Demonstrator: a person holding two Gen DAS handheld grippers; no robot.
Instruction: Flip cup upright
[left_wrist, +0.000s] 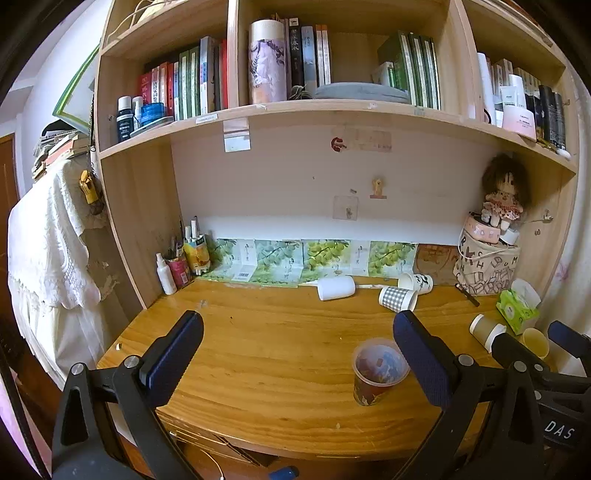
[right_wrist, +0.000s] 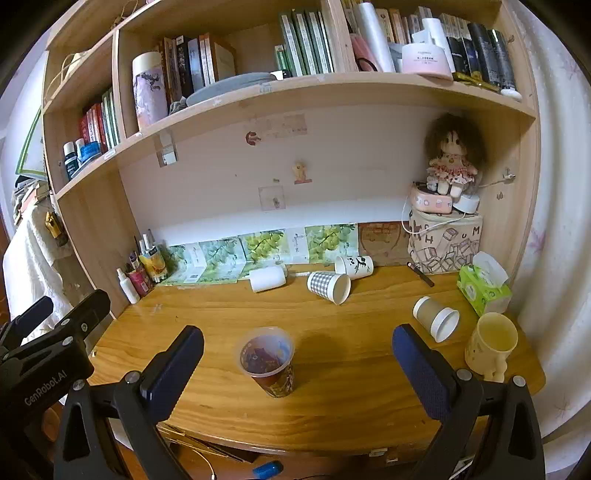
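A patterned plastic cup stands upright near the desk's front edge; it also shows in the right wrist view. Several paper cups lie on their sides: a white one, a checked one, an ink-painted one and a brown one. A yellow mug stands upright at the right. My left gripper is open and empty above the desk front. My right gripper is open and empty, with the patterned cup between its fingers' lines.
The wooden desk sits in a shelf alcove. A pen holder and bottles stand at the back left. A printed box with a doll and a green tissue pack are at the back right. A dark pen lies nearby.
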